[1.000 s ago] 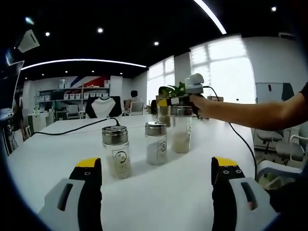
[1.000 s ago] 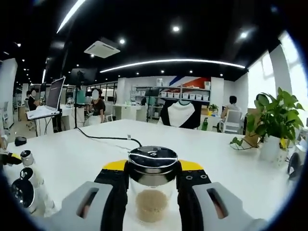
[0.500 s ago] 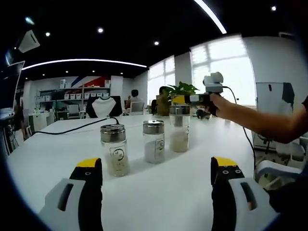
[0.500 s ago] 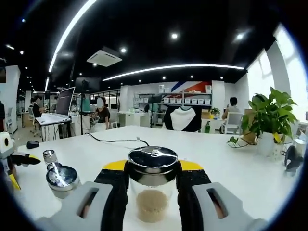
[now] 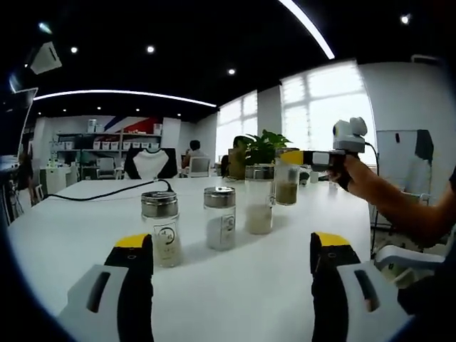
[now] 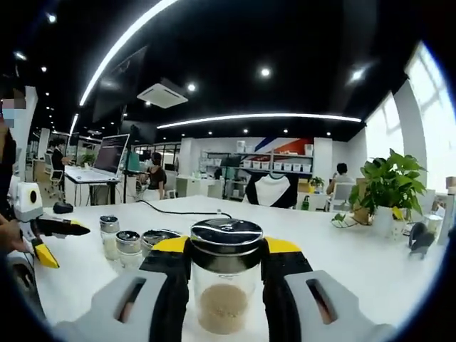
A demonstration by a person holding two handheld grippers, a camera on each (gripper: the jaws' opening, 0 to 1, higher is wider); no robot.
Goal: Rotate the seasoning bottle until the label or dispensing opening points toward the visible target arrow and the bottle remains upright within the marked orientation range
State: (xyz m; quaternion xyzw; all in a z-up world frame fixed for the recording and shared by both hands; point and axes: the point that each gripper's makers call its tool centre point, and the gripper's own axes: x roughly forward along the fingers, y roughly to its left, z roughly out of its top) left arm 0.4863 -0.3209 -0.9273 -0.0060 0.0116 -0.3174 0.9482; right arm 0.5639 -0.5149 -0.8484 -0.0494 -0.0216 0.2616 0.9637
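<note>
While three shakers (image 5: pixel 220 217) were seen ahead of the wide-open, empty left gripper (image 5: pixel 226 246), the seasoning bottle (image 6: pixel 226 285) was seen clamped upright between the right gripper's (image 6: pixel 226 251) jaws.

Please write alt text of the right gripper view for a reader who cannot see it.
The right tool is shut on a glass seasoning bottle with a metal lid, held upright above a white table. Three more bottles stand left, a potted plant right.
</note>
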